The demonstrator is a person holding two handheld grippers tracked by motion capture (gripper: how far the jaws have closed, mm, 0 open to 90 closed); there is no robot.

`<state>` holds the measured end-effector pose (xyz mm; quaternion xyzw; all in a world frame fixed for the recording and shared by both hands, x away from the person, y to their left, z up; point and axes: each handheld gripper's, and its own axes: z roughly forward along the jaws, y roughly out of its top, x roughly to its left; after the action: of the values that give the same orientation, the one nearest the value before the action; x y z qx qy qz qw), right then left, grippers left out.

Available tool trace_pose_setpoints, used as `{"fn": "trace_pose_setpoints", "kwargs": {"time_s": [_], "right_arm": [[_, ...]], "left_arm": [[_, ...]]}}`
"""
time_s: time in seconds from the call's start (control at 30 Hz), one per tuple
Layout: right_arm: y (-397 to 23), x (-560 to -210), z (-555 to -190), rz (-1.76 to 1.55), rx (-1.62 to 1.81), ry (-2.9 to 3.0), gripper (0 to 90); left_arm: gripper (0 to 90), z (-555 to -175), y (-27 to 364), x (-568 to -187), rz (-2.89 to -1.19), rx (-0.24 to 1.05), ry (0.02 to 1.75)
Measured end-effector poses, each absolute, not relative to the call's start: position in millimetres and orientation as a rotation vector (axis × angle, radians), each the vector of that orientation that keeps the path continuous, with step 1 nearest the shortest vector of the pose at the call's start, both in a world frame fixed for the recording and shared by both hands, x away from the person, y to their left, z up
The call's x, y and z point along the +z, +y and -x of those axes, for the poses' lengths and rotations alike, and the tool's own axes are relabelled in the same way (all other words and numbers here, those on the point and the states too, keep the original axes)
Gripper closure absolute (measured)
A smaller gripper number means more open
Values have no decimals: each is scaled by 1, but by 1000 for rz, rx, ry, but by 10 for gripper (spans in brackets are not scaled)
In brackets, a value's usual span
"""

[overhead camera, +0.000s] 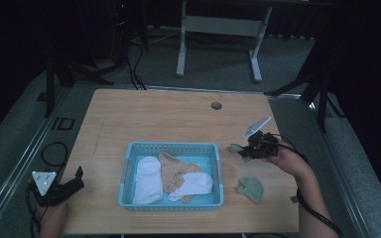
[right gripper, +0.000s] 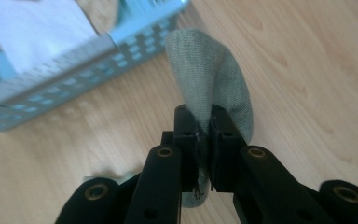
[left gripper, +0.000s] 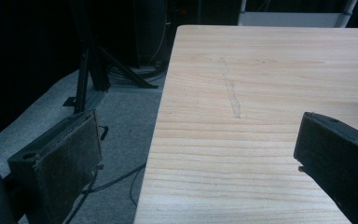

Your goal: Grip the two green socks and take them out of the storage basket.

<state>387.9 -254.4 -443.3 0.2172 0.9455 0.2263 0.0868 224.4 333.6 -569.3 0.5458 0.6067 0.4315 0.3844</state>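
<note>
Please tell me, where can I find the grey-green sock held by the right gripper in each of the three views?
High view: the held grey-green sock pokes out left of the right gripper, right of the blue basket.
Left gripper view: this sock is not in it; it looks over the table.
Right gripper view: the sock rises from the shut jaws at centre.
Shared landmark: the blue basket, upper left there.

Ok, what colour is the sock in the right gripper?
Grey-green, plain. The sock shows best in the right gripper view, pinched between the fingers.
</note>
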Motion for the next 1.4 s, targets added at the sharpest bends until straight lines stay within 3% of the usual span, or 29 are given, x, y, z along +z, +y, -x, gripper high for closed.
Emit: {"fn": "trace_pose_setpoints", "kwargs": {"time_s": [0.4, 0.67, 1.0, 1.17, 1.4], "right_arm": [[-263, -507, -397, -795, 628, 2858, 830], [-262, -526, -395, -828, 668, 2872, 815], [-266, -507, -385, -831, 696, 2802, 567], [-274, -502, -380, -841, 741, 2750, 523], [-302, -496, -376, -932, 818, 2678, 368]], "left_arm": [[4, -224, 334, -569, -1391, 1099, 1547], [4, -224, 333, -569, -1393, 1101, 1547], [4, -224, 334, -569, -1391, 1101, 1546], [4, -224, 333, -569, -1392, 1101, 1548], [4, -225, 334, -569, -1392, 1099, 1550]]}}
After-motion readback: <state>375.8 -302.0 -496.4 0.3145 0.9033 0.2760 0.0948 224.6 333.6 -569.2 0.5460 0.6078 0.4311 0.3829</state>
